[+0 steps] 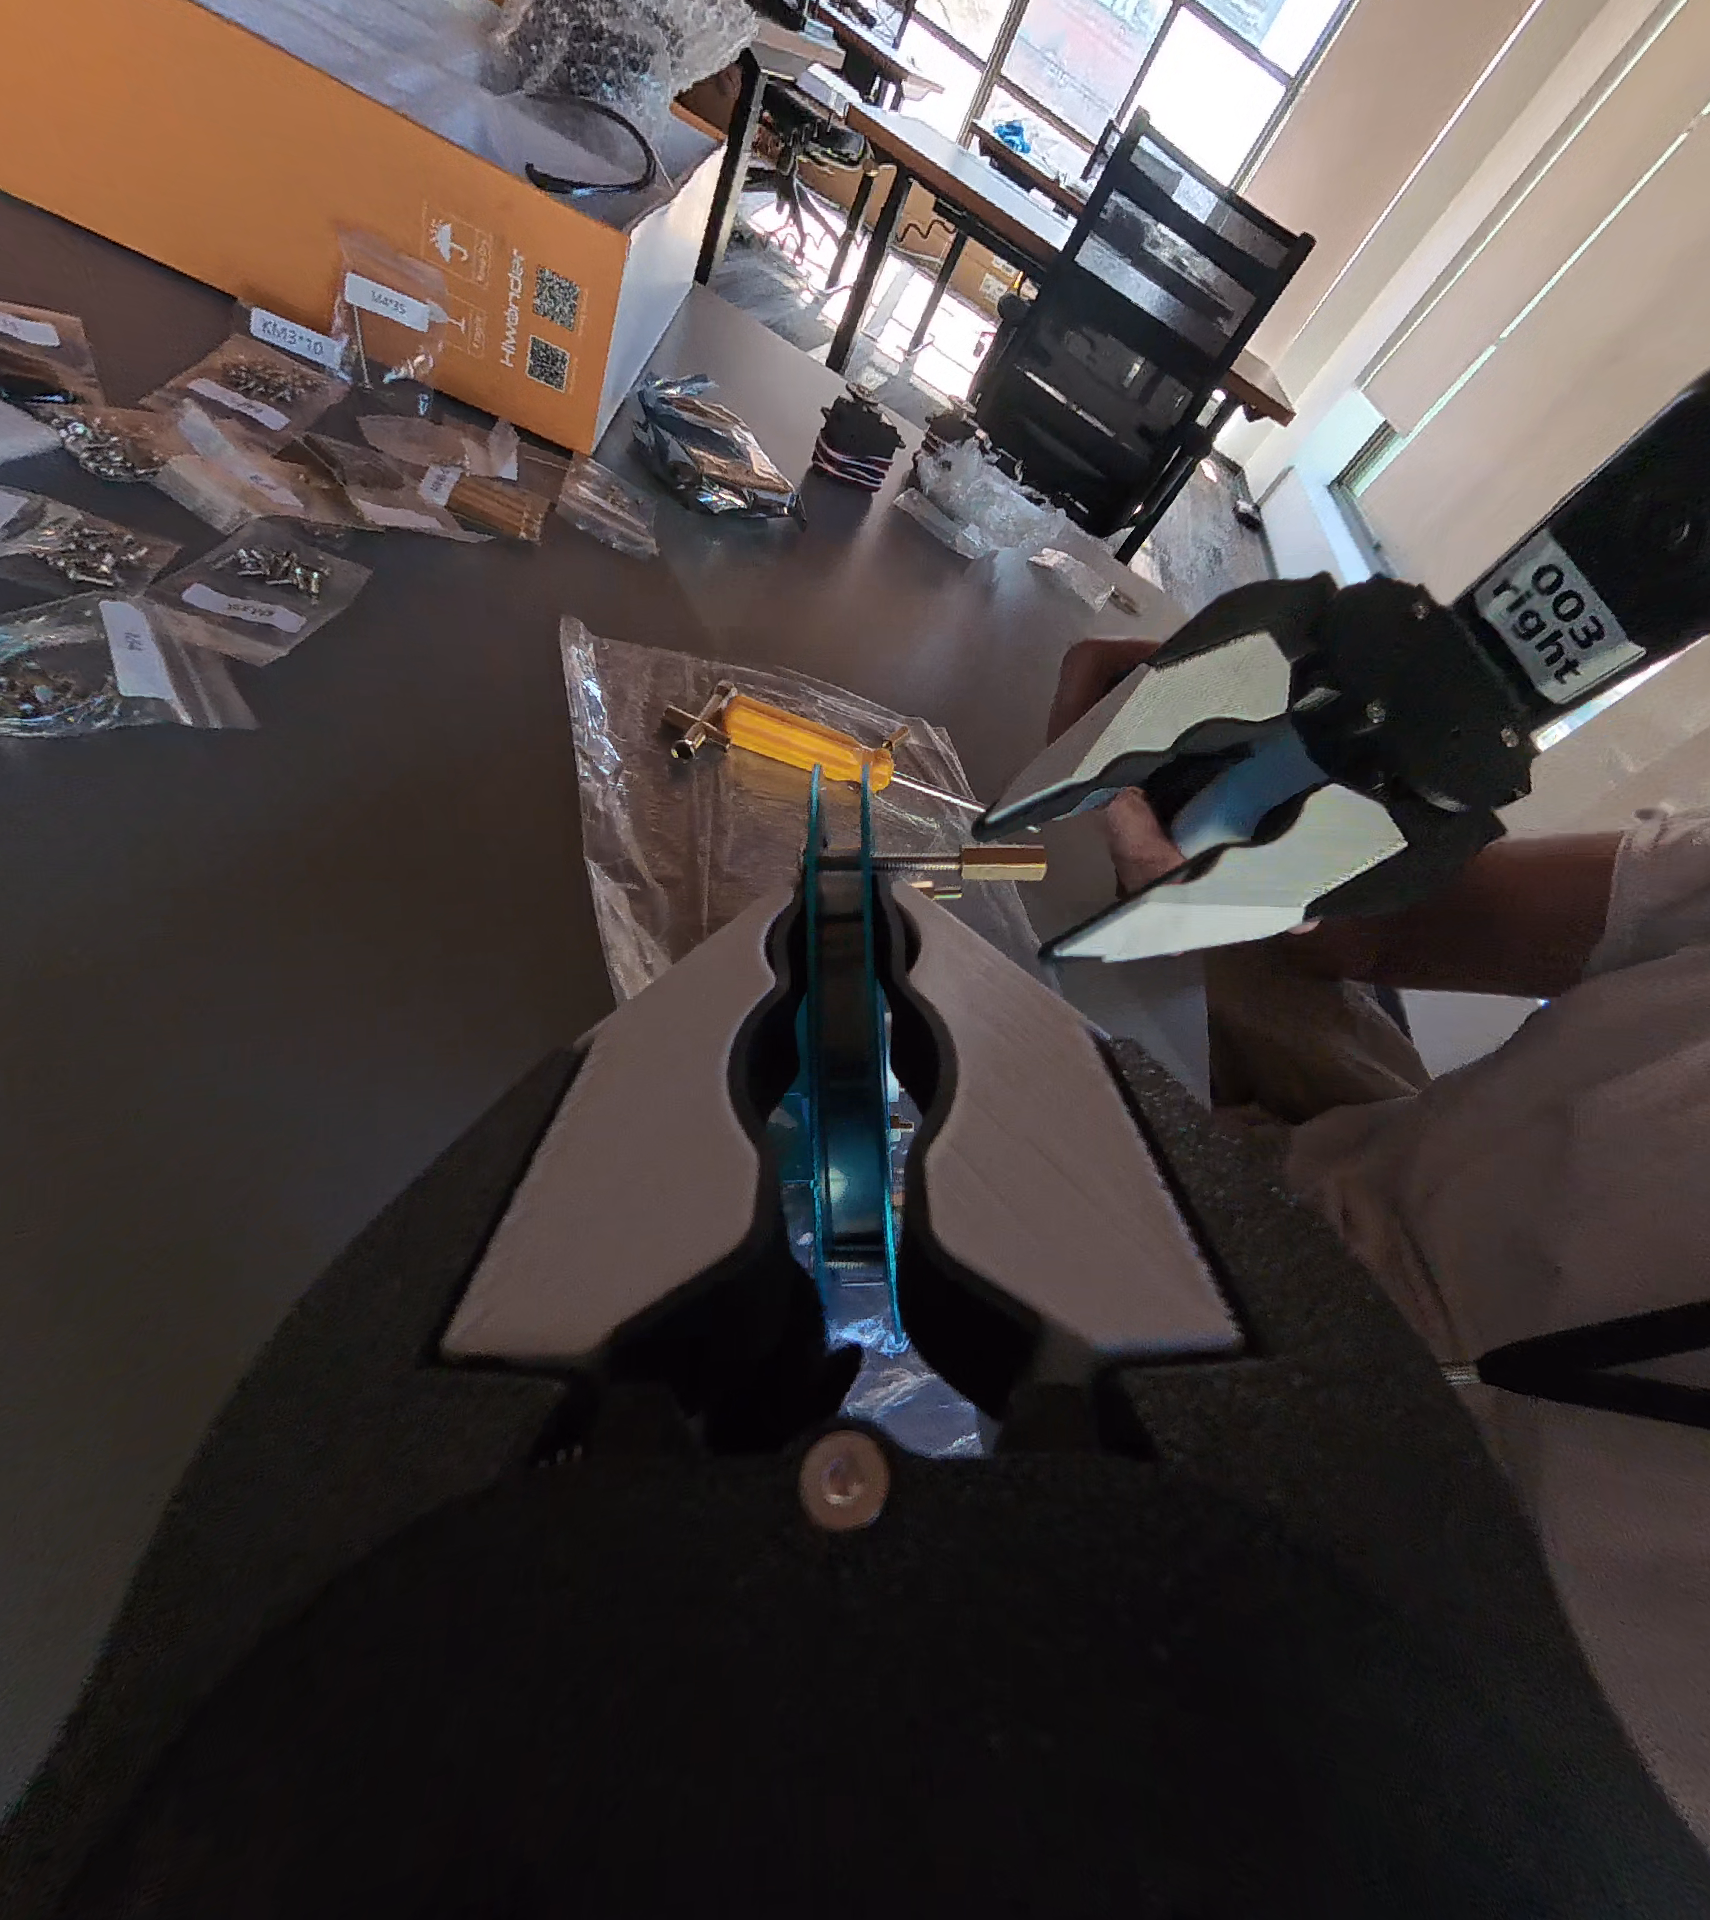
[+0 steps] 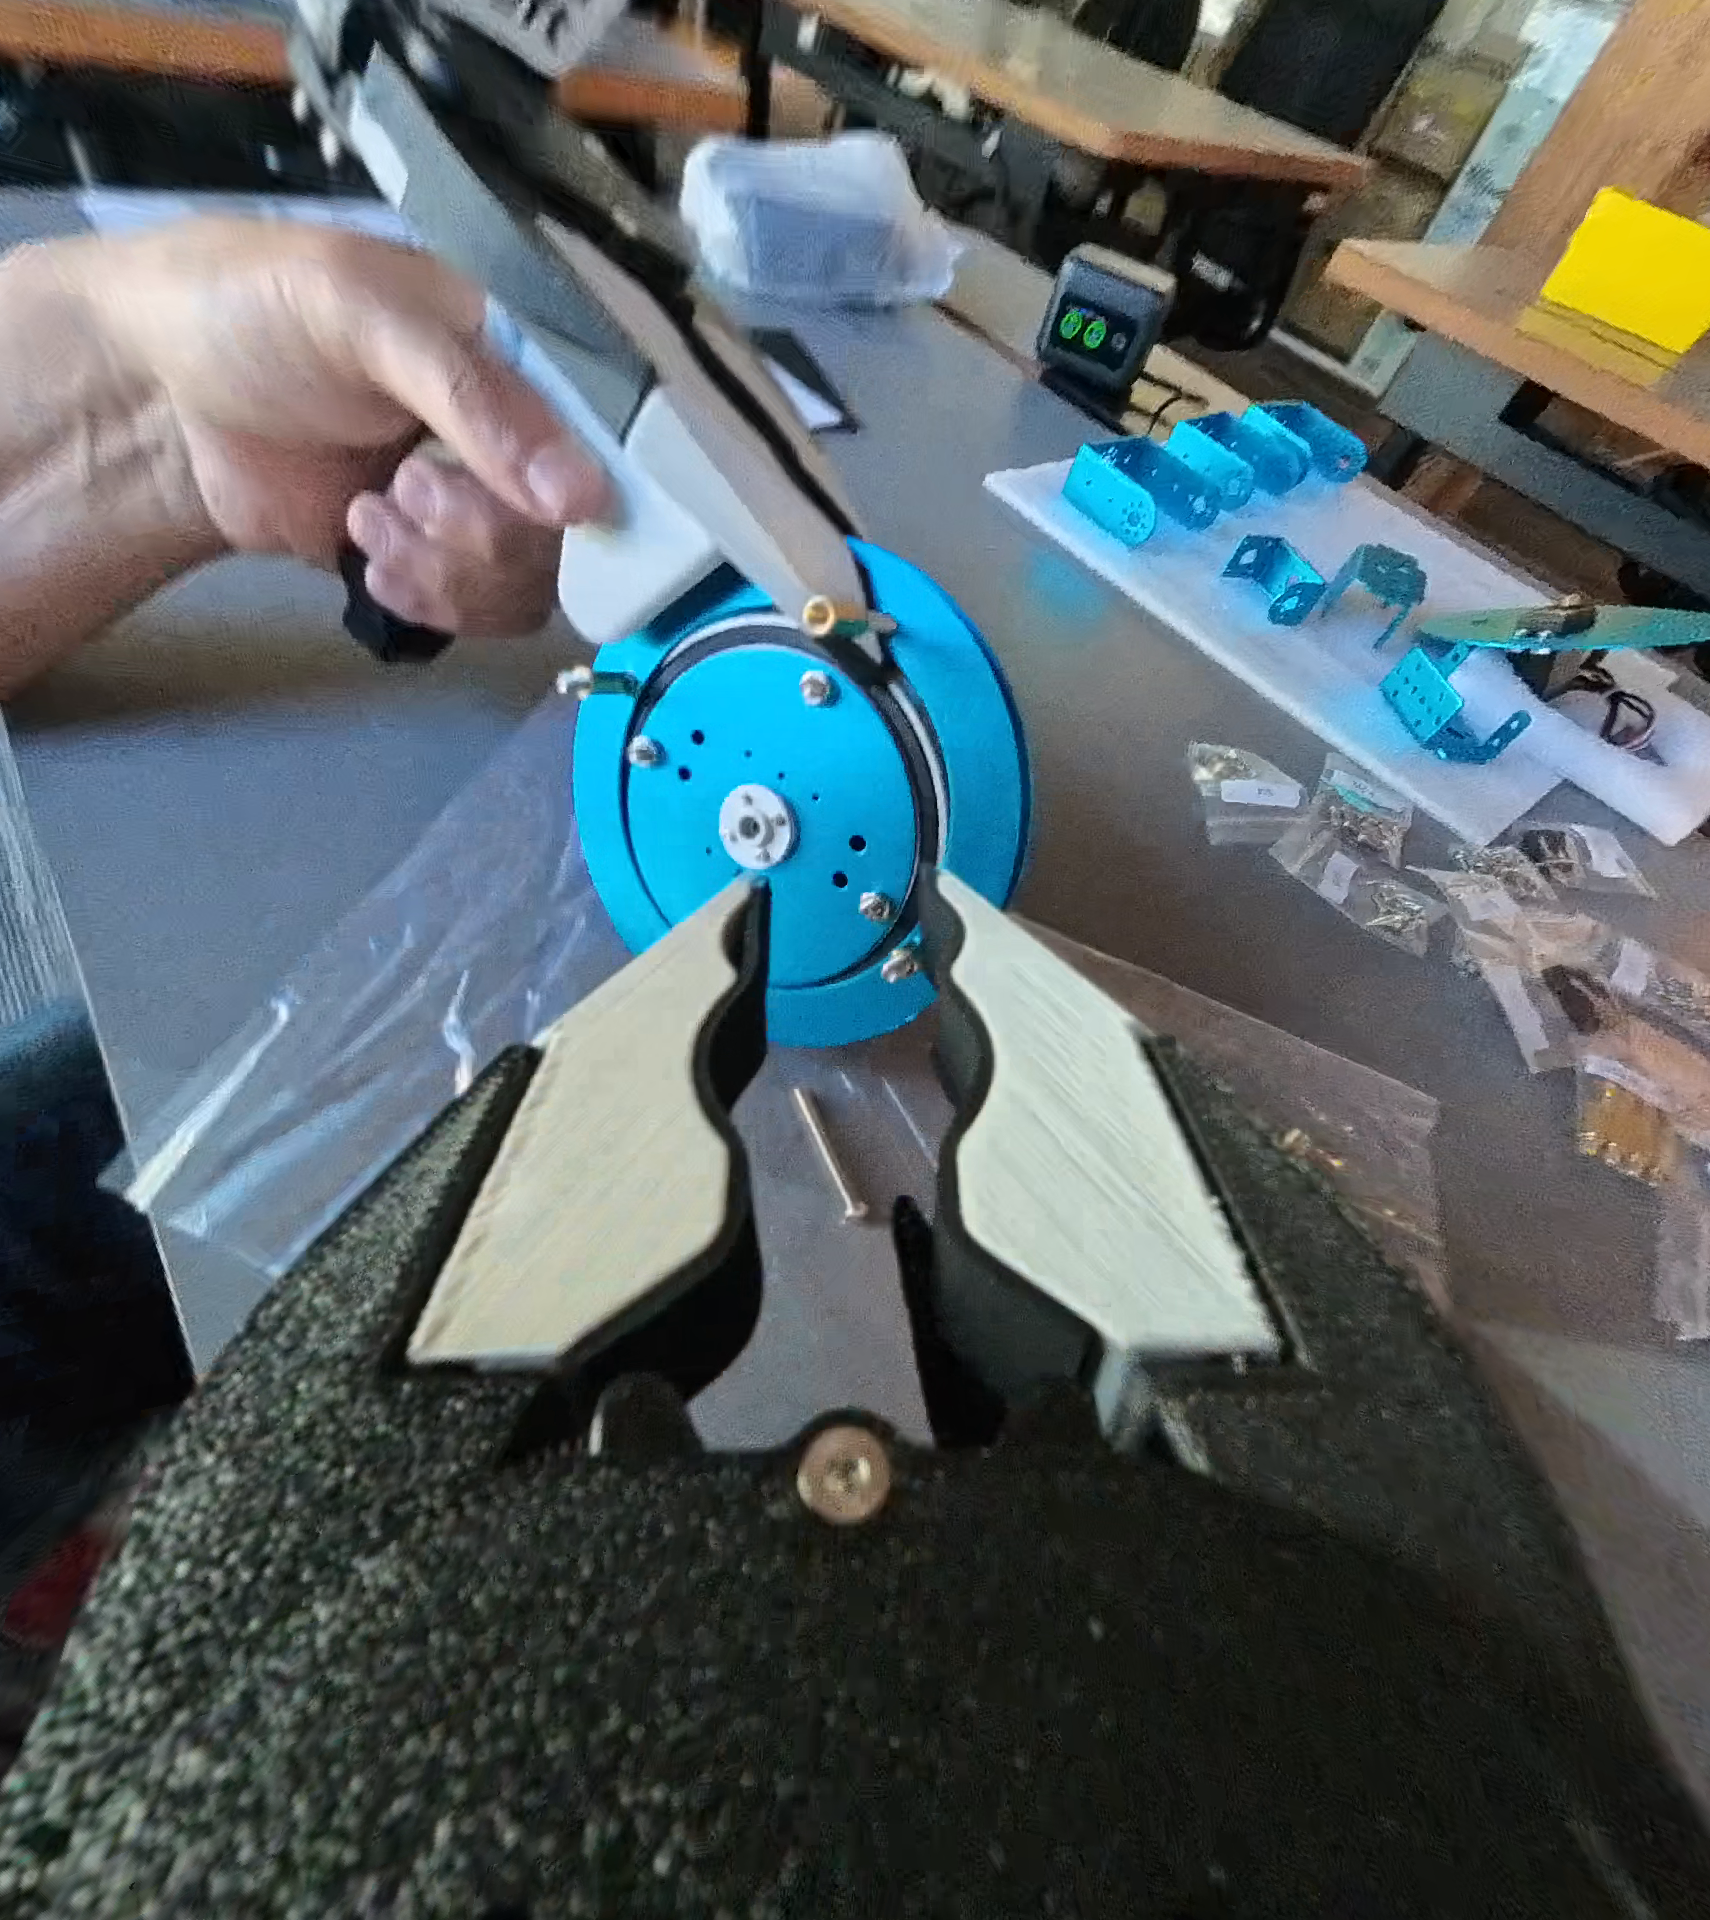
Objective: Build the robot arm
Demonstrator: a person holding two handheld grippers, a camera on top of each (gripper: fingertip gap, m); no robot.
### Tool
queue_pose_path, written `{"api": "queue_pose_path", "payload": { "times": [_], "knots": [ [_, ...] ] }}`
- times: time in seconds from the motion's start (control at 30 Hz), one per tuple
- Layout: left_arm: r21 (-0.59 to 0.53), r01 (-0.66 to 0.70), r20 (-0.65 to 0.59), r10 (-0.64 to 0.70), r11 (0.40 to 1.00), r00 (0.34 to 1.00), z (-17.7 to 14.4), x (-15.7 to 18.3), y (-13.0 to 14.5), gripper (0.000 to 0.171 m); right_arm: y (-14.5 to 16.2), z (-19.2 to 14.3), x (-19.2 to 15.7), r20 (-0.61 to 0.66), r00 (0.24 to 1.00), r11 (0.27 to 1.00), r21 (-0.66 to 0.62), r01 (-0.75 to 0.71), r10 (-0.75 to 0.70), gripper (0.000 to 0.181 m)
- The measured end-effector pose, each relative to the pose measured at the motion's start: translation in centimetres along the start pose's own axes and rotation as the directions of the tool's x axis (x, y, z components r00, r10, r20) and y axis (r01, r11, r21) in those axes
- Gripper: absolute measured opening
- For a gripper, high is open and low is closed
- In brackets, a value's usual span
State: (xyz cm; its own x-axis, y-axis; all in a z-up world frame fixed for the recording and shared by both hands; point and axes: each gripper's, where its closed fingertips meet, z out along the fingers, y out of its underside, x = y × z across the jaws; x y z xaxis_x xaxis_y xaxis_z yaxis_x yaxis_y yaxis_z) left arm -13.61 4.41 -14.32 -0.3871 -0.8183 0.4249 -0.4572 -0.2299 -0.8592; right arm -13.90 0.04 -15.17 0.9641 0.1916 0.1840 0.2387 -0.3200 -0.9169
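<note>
My left gripper (image 1: 835,904) is shut on a blue double-disc assembly (image 1: 838,1039) and holds it on edge over a clear plastic bag (image 1: 643,831). A long screw with a brass standoff (image 1: 1005,862) sticks out of the disc toward the right. My right gripper (image 1: 1017,888) is open and empty, with its fingertips close around the standoff's end. In the right wrist view, my right gripper (image 2: 846,888) faces the flat side of the blue disc (image 2: 799,790). The left gripper (image 2: 856,597) clamps the disc's top rim beside the standoff (image 2: 820,613).
A yellow-handled screwdriver (image 1: 789,738) and a loose screw (image 2: 830,1153) lie on the bag. Several bags of hardware (image 1: 103,520), an orange box (image 1: 259,177) and black servos (image 1: 856,442) are on the grey table. Blue brackets (image 2: 1142,488) rest on white foam (image 2: 1516,790). A hand (image 2: 207,416) holds the left gripper. One gripper's finger ends stand about 5 cm off the other's.
</note>
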Motion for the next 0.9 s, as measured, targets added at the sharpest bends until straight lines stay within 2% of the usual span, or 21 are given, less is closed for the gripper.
{"api": "queue_pose_path", "payload": {
  "times": [0.03, 0.07, 0.17, 0.27, 0.33, 0.4, 0.5, 0.6, 0.73, 0.83, 0.9],
  "knots": [
    [-0.008, 0.001, 0.013, -0.001, 1.0, 1.0, 0.1, 0.0, 0.0, 0.01, -0.4, -0.1, 0.5, -0.038, 0.998, 0.998, 0.052, -0.045, 0.047, 0.02],
    [-0.015, 0.004, 0.038, -0.003, 1.0, 0.999, 0.3, -0.1, -0.1, 0.01, -0.7, -0.2, 0.7, -0.061, 0.998, 0.996, 0.087, -0.029, 0.035, 0.015],
    [-0.031, -0.021, 0.133, 0.025, 0.999, 0.991, 0.6, 0.4, -0.1, 0.01, -1.7, -0.9, 2.4, -0.243, 0.951, 0.971, 0.095, 0.22, -0.192, 0.012],
    [-0.039, -0.049, 0.251, 0.057, 0.998, 0.966, 0.9, 1.1, -0.1, 0.01, -3.3, -1.6, 0.0, -0.233, 0.925, 0.925, 0.166, 0.341, -0.299, 0.017],
    [-0.059, -0.091, 0.298, 0.105, 0.994, 0.949, 1.2, 2.1, 0.1, 0.01, -3.3, -1.8, -0.2, -0.327, 0.838, 0.863, 0.109, 0.493, -0.437, 0.017],
    [-0.082, -0.128, 0.333, 0.148, 0.988, 0.931, 1.5, 2.8, 0.3, 0.01, -3.1, -1.9, -0.4, -0.358, 0.783, 0.822, 0.068, 0.565, -0.509, 0.015],
    [-0.114, -0.165, 0.367, 0.196, 0.98, 0.909, 2.0, 3.5, 0.5, 0.01, -2.8, -1.9, -0.5, -0.347, 0.779, 0.819, 0.051, 0.571, -0.521, 0.007],
    [-0.123, -0.174, 0.382, 0.208, 0.977, 0.901, 2.2, 3.7, 0.6, 0.01, -2.4, -1.9, -0.2, -0.346, 0.755, 0.802, 0.012, 0.597, -0.557, 0.007],
    [-0.128, -0.18, 0.397, 0.216, 0.975, 0.892, 2.2, 3.6, 0.5, 0.009, -2.2, -1.9, 0.1, -0.333, 0.768, 0.815, -0.006, 0.579, -0.548, 0.006],
    [-0.119, -0.172, 0.403, 0.206, 0.978, 0.892, 2.3, 3.4, 0.4, 0.009, -2.2, -1.8, 0.5, -0.349, 0.775, 0.832, -0.02, 0.555, -0.526, 0.005],
    [-0.115, -0.174, 0.42, 0.206, 0.978, 0.884, 2.5, 3.2, 0.2, 0.01, -2.1, -1.8, 0.8, -0.354, 0.831, 0.888, 0.004, 0.459, -0.428, 0.005]
  ]
}}
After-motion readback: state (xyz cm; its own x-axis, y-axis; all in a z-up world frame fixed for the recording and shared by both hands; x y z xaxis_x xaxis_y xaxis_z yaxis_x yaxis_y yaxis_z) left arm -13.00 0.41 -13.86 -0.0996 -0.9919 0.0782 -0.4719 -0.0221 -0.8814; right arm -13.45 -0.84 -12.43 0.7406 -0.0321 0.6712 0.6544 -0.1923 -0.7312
